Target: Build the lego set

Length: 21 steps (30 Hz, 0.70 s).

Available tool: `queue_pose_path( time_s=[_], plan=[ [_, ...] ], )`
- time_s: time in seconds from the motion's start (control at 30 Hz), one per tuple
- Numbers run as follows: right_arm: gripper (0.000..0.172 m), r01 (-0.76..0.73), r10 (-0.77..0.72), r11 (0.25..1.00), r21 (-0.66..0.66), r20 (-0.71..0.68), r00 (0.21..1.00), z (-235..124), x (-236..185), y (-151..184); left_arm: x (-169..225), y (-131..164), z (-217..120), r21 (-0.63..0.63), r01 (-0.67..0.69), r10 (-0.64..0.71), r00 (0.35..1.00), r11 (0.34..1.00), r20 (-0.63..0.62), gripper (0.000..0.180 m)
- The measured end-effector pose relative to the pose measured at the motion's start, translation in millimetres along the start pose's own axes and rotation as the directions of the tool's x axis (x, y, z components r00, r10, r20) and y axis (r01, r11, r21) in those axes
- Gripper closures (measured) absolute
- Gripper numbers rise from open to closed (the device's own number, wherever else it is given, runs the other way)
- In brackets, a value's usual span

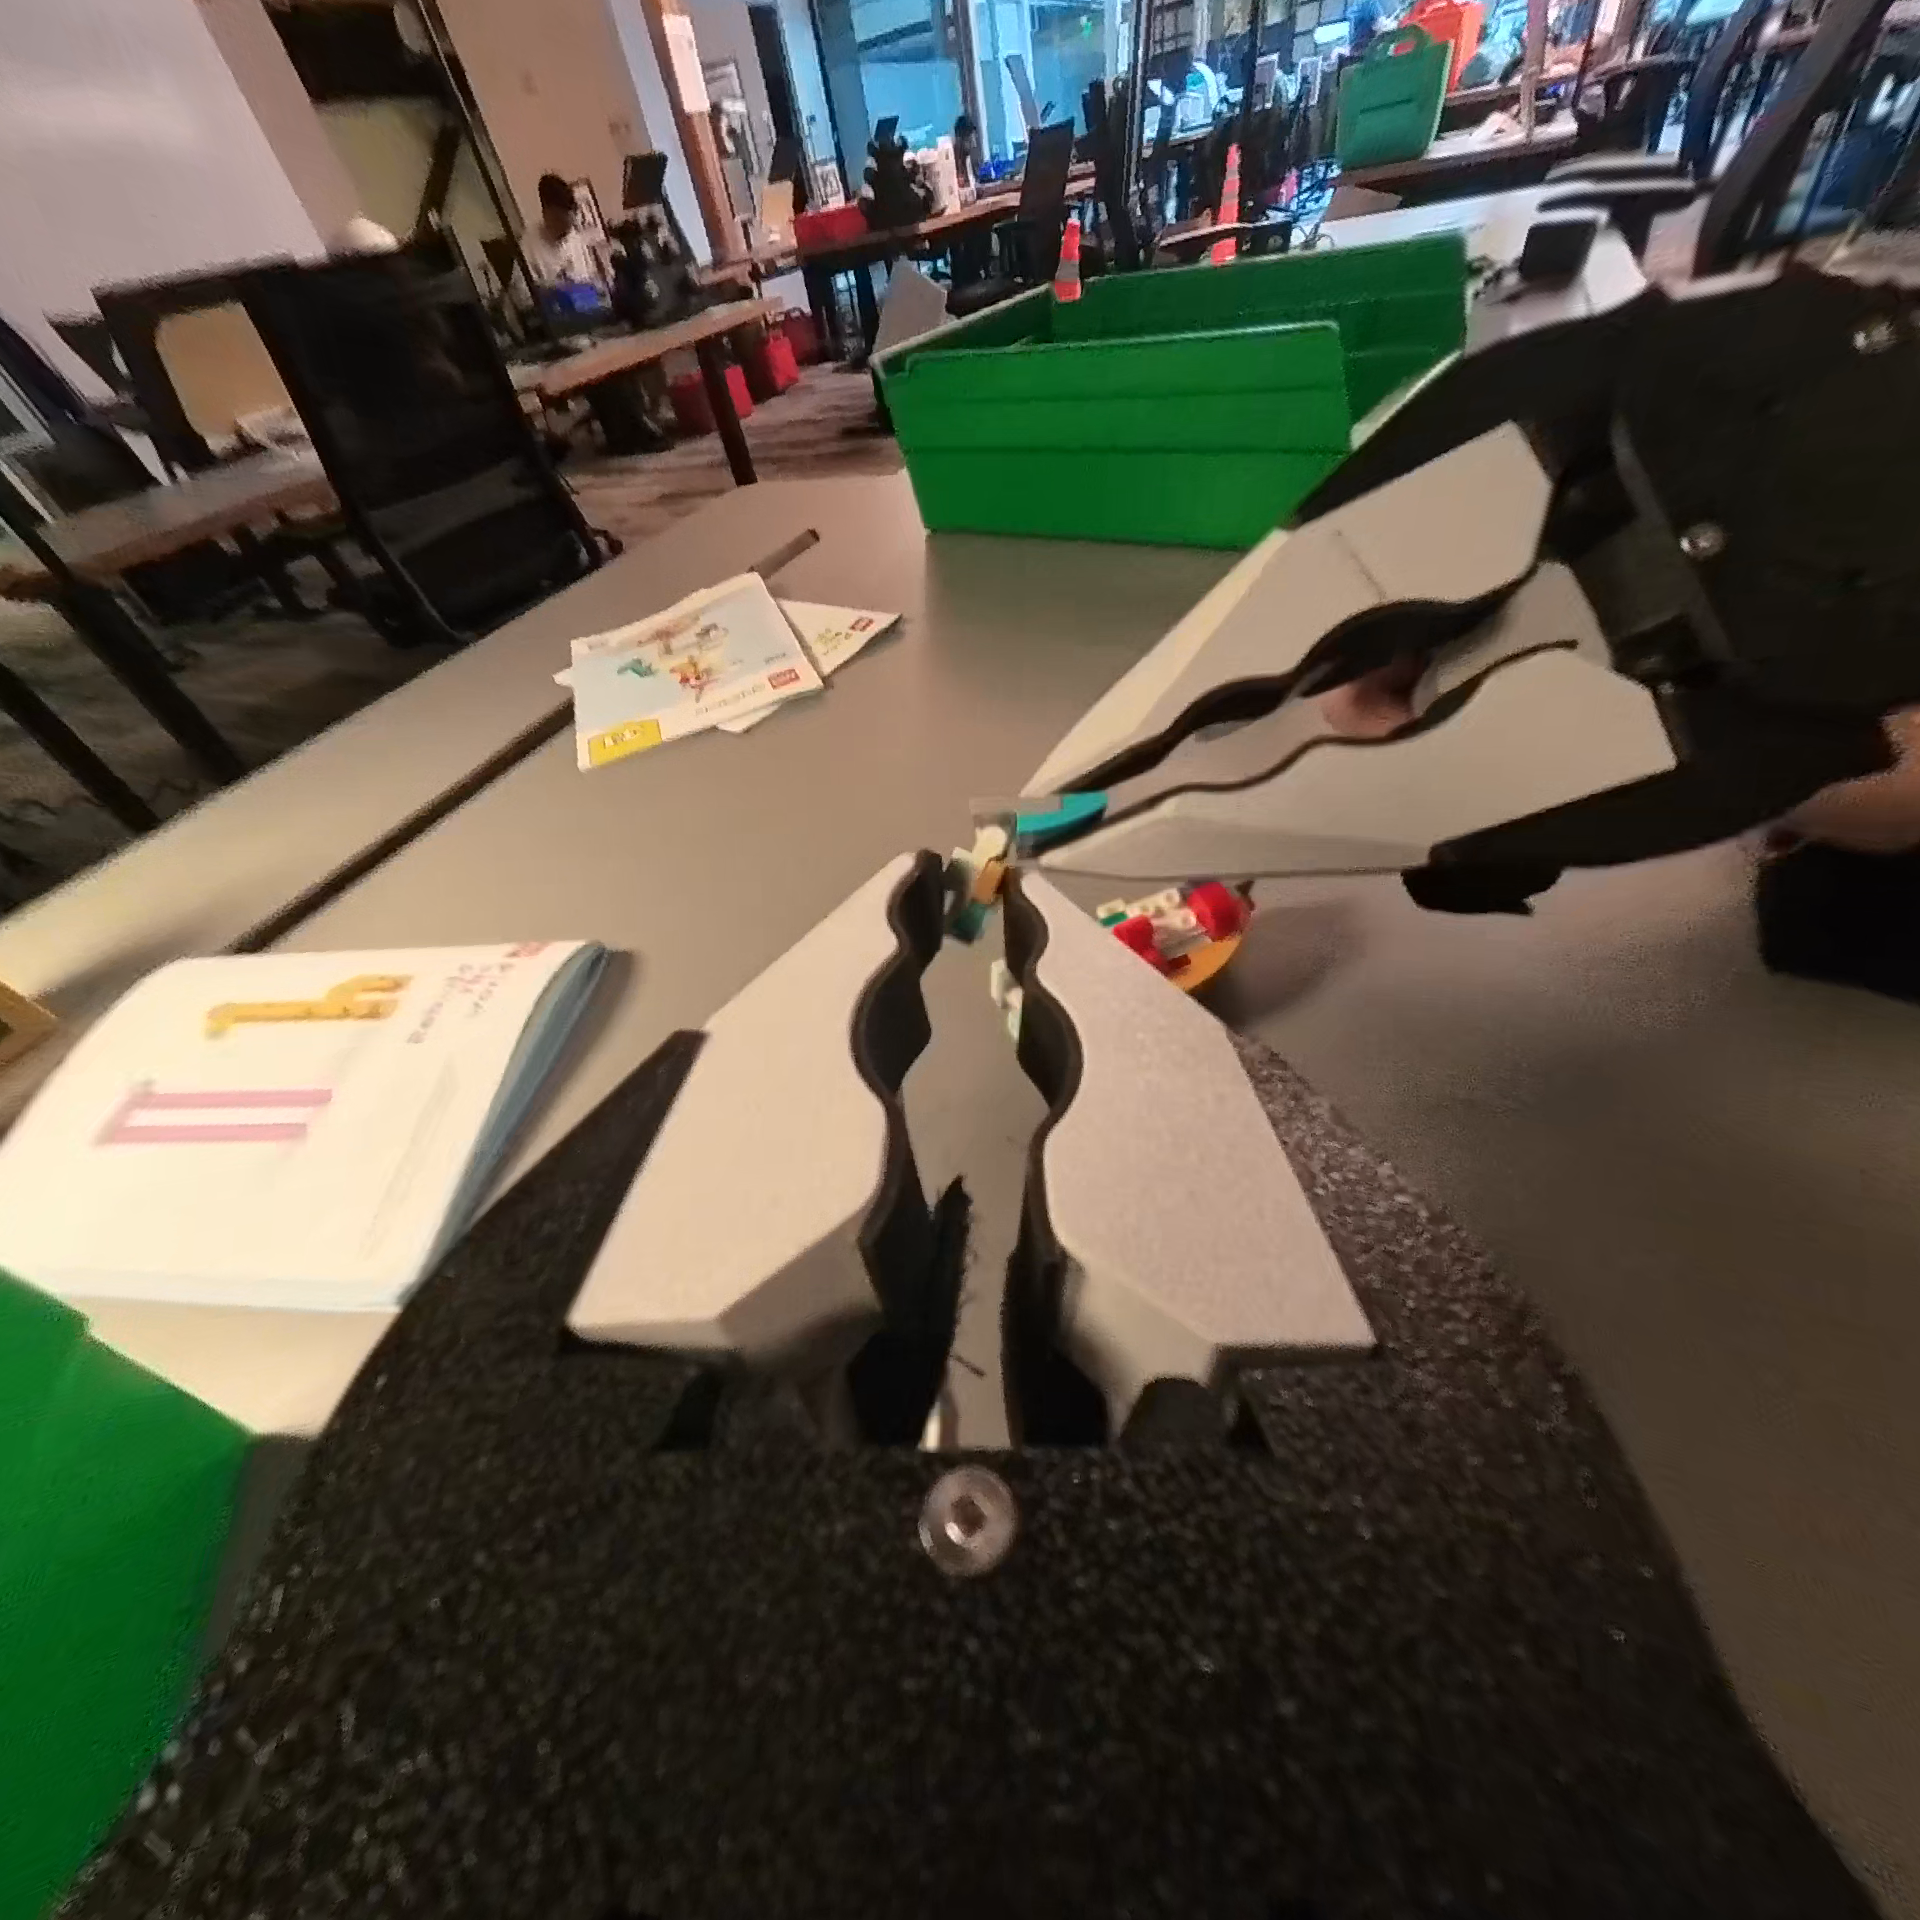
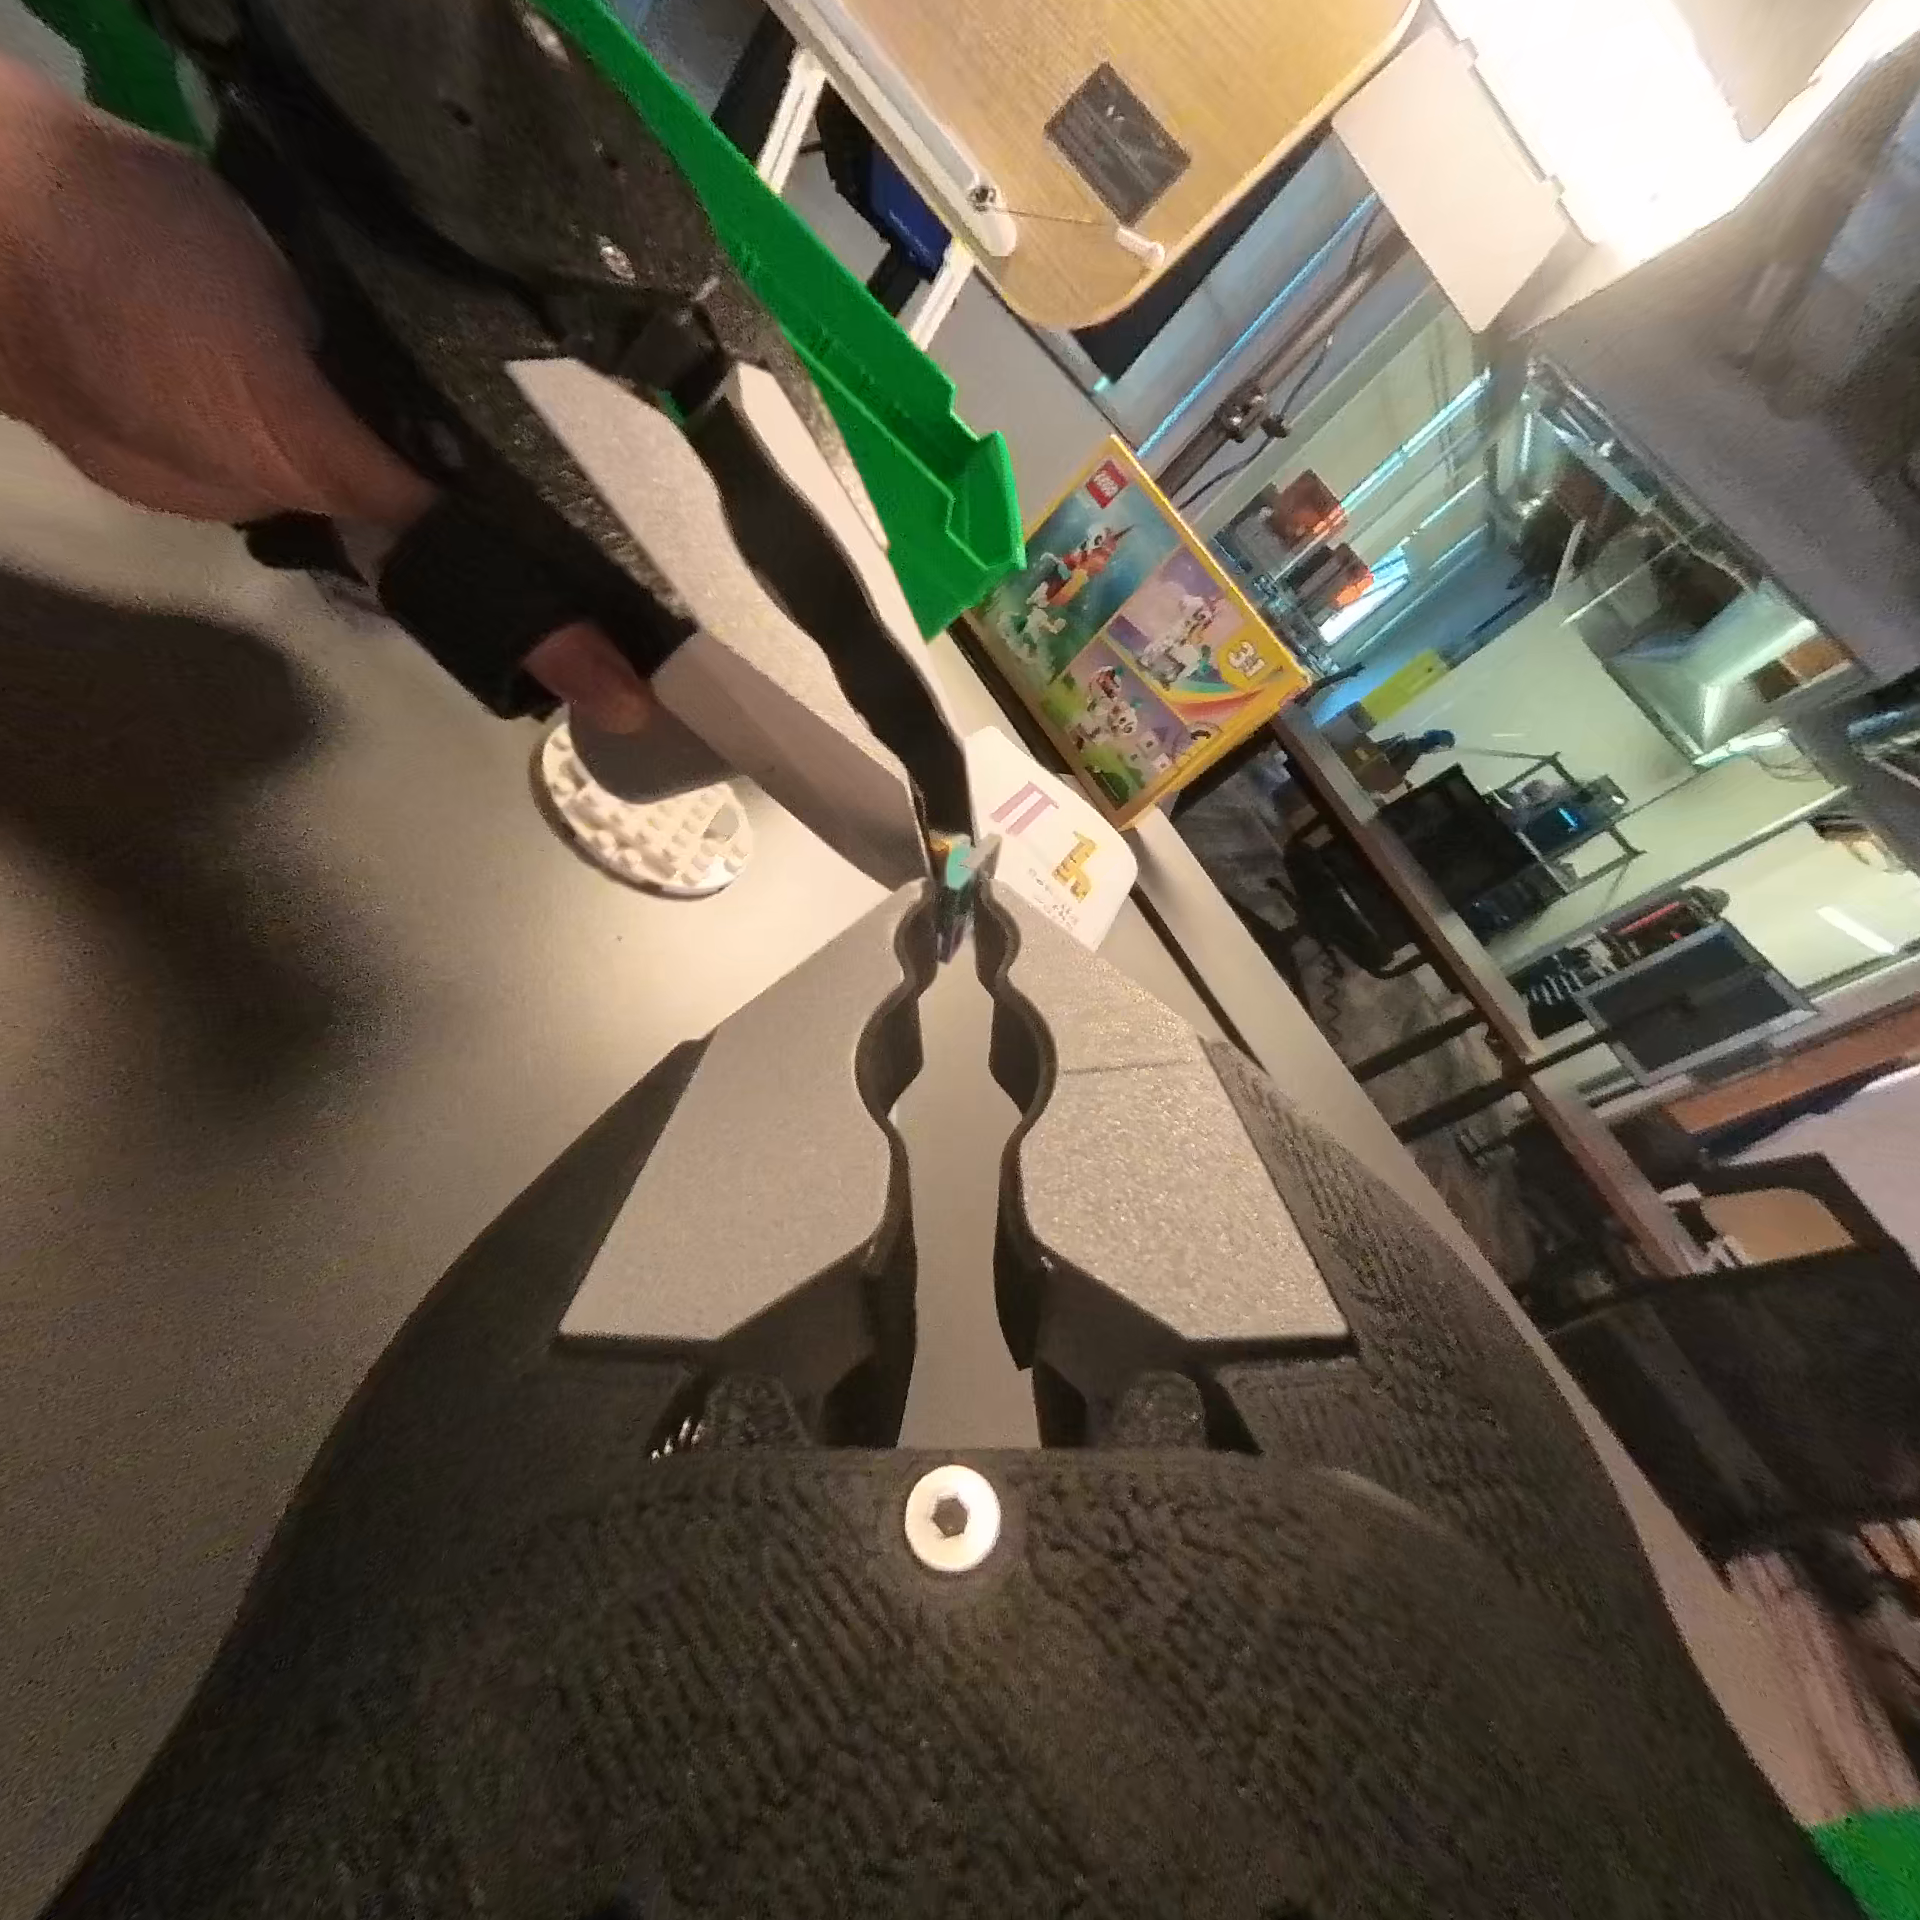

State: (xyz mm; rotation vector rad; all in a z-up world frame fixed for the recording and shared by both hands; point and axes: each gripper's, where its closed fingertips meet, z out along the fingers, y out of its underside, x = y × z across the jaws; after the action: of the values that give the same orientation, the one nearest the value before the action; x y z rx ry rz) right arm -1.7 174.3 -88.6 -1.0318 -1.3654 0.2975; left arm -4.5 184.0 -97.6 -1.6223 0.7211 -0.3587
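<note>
We record a grey table carrying two green bins stacked at the far side, two loose leaflets, one open booklet near the left gripper, and one red-and-orange brick model lying just beyond the left fingers. The right wrist view adds one white round plate and one yellow box at the table edge. A hand holds the left gripper there. The two grippers meet tip to tip above the table. The left gripper is nearly closed, pinching a small teal-and-tan brick piece. The right gripper is closed on a teal piece, which touches the first.
</note>
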Motion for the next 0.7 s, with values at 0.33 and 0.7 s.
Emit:
queue_pose_path(
  time_s=[0.33, 0.7],
  plan=[
    [0.169, -0.344, 0.339, 0.939, 0.026, 0.119, 0.933, 1, 4, 0, 0, -6, -7, -0.023, -0.195, 0.196, 0.979, 0.98, 0.05, 0.174],
    [0.169, -0.029, 0.032, 0.999, -0.03, 0.107, 0.994, -1, -8, 8, 5, 9, -8, -0.097, -0.252, 0.251, 0.968, 0.963, -0.024, 0.175]
  ],
)
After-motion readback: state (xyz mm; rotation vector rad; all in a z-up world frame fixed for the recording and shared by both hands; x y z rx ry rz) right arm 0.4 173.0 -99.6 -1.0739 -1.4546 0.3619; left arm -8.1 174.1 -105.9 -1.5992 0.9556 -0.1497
